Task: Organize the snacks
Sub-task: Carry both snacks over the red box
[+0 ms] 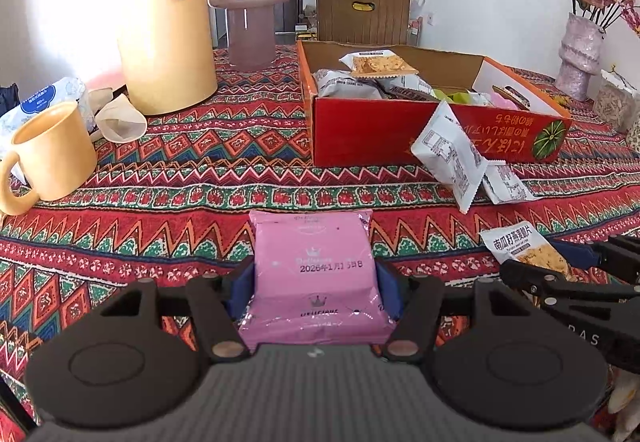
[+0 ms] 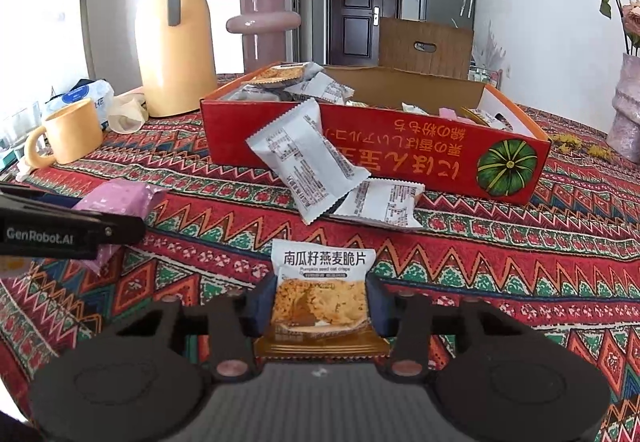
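Observation:
My left gripper point(image 1: 315, 274) is shut on a pink snack packet point(image 1: 316, 242), its blue pads pressed against both sides just above the patterned tablecloth. The right gripper point(image 2: 320, 294) has its pads against both edges of a pumpkin seed oat crisp packet point(image 2: 322, 262); this packet point(image 1: 520, 248) also shows low at the right of the left wrist view. Behind stands a red cardboard box point(image 1: 360, 138) holding several snack packets. Two white packets point(image 2: 304, 158) point(image 2: 380, 202) lie on the cloth against the red box's front wall point(image 2: 400, 146).
A yellow mug point(image 1: 52, 154), a tall yellow jug point(image 1: 164, 42) and a pink vase point(image 1: 250, 18) stand at the left and back. A textured pink vase point(image 1: 580, 54) is at the far right. A brown box flap point(image 1: 360, 10) rises behind the red box.

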